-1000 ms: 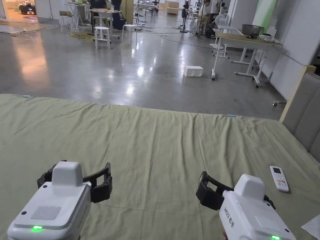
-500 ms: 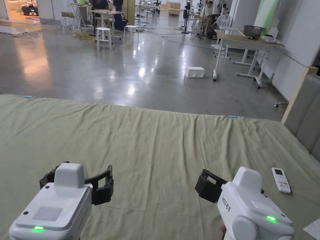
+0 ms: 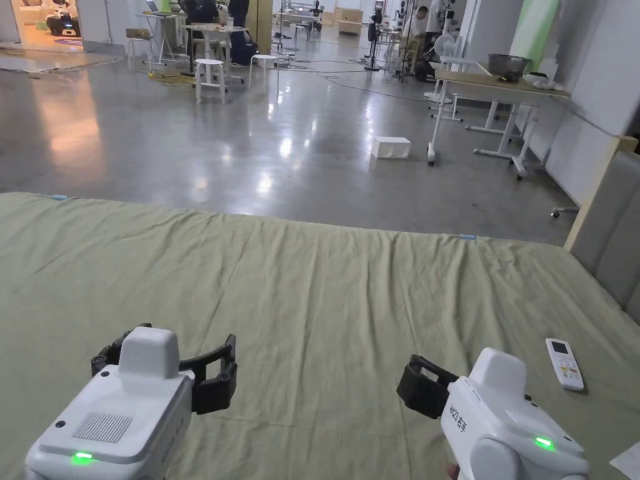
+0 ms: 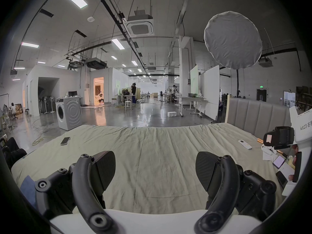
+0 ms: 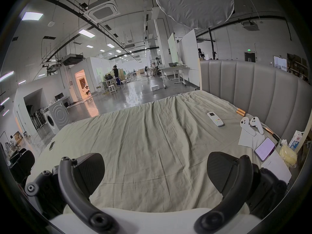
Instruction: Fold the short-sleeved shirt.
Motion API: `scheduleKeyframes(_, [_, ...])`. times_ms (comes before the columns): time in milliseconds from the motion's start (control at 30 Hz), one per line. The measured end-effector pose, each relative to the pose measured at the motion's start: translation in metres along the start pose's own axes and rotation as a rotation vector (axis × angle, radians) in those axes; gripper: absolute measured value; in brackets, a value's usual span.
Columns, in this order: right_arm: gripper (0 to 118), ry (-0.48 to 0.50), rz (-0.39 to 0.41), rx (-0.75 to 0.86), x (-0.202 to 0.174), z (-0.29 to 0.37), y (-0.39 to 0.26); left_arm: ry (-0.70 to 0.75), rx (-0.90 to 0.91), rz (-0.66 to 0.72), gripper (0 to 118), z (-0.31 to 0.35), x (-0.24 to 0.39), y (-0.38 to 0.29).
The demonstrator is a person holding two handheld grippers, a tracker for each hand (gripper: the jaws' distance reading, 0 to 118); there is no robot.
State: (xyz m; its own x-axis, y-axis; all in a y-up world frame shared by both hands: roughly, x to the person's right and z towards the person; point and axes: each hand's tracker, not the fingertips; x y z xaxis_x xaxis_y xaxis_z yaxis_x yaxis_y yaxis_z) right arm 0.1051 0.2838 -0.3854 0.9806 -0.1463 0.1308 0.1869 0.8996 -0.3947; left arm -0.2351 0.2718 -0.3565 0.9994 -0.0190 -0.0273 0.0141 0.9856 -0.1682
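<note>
Tongs both gape empty: left tongs & right tongs over bare green bedsheet, remote just right of right tongs. Shirt's nowhere ahead, so I'd find it first, then spread it flat betw. the tongs w/ room clear of the remote.

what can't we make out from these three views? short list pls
- Blue cloth: left gripper view, cut off by the lens edge and that gripper's black linkage; cannot tell if it is the shirt.
- Far people at the tables: head view, too small to tell what they do.
- Right gripper: head view, its white housing hides the far jaw.
- White sheet of paper: head view, cut by the frame corner.
</note>
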Motion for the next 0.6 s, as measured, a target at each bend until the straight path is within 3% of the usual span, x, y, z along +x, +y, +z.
scheduleKeyframes(600, [118,0.021,0.015,-0.002,-0.0021,-0.0046,-0.0025,0.013,-0.027,0.02,98,-0.0018,-0.0032,-0.008])
